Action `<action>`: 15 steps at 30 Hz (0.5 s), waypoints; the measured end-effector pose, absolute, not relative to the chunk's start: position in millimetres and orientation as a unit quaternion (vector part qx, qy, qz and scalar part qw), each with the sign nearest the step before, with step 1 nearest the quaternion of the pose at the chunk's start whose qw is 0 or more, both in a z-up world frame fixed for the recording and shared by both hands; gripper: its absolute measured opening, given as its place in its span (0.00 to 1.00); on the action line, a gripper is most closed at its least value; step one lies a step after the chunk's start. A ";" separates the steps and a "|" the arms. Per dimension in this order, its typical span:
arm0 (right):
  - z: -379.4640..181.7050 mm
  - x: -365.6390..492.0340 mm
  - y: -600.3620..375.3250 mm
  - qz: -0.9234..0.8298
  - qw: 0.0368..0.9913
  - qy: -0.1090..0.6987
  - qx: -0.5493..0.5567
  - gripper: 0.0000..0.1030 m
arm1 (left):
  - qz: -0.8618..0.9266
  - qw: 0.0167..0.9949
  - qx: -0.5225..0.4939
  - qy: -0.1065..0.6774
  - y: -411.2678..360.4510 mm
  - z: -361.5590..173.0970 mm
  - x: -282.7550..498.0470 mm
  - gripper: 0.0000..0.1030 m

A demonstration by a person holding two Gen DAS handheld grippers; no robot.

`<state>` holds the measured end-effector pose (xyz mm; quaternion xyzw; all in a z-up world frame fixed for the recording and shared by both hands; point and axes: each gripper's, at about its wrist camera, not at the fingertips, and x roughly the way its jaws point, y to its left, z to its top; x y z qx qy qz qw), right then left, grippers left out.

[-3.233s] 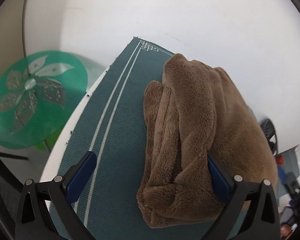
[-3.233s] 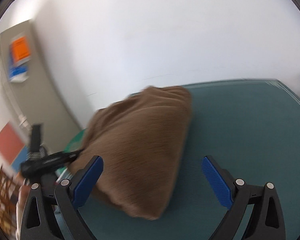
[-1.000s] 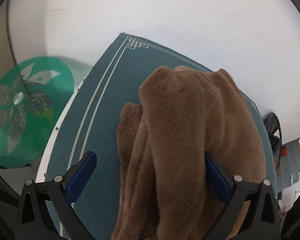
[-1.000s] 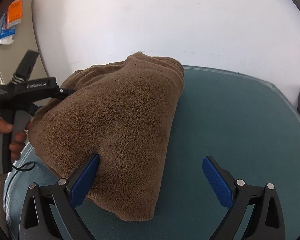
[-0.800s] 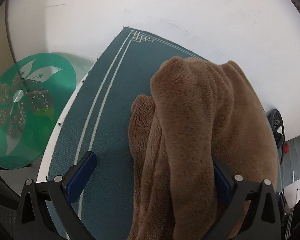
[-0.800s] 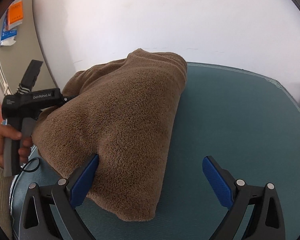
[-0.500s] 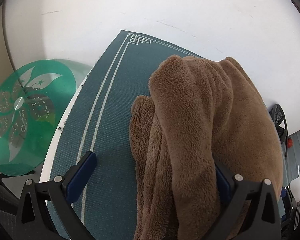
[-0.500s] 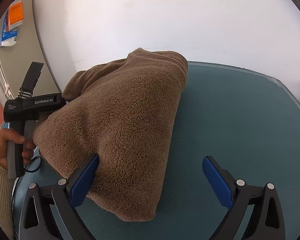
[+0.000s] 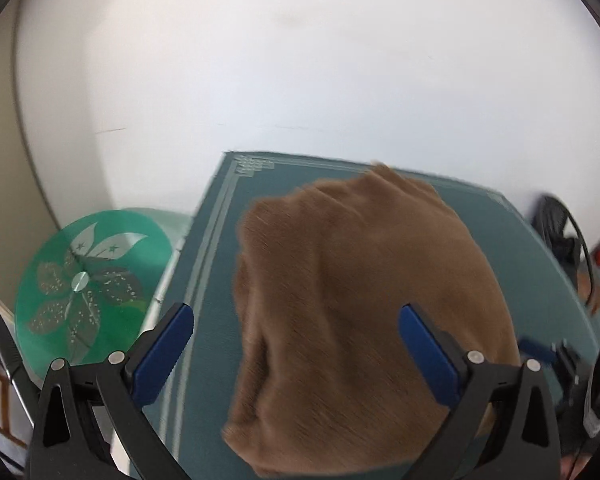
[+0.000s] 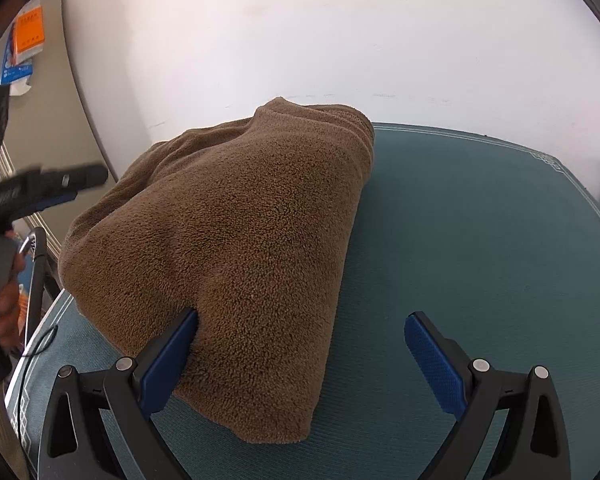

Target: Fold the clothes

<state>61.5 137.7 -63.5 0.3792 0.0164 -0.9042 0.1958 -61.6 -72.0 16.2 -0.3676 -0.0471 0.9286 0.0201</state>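
Folded brown fleece (image 10: 236,248) lies on the teal mat (image 10: 480,260), the wide-spread right tool (image 10: 300,356) seemingly touching it

We looked along each gripper's fingers, close over the mat (image 9: 212,264): the left view faced its far left corner, the right view the far edge. Both shared the fleece (image 10: 236,240).

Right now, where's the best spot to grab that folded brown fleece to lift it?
Probably the near corner of the brown fleece, where its stacked layers end in a thick edge overhanging the green mat. Come in low from the front with the open right gripper, pinching all layers together.
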 end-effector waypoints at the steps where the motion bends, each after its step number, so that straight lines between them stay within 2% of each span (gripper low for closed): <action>1: -63.5 61.5 137.7 -0.904 0.196 0.016 0.379 0.99 | 0.926 0.019 -0.376 -0.040 -68.0 9.0 -63.3 1.00; 4: -63.3 60.4 137.2 -0.904 0.197 0.015 0.380 0.99 | 0.917 0.013 -0.399 -0.022 -60.4 -12.0 -68.9 1.00; 15: -64.9 57.7 138.8 -0.903 0.201 0.015 0.380 0.99 | 0.902 0.042 -0.427 -0.054 -75.8 -43.0 -81.9 1.00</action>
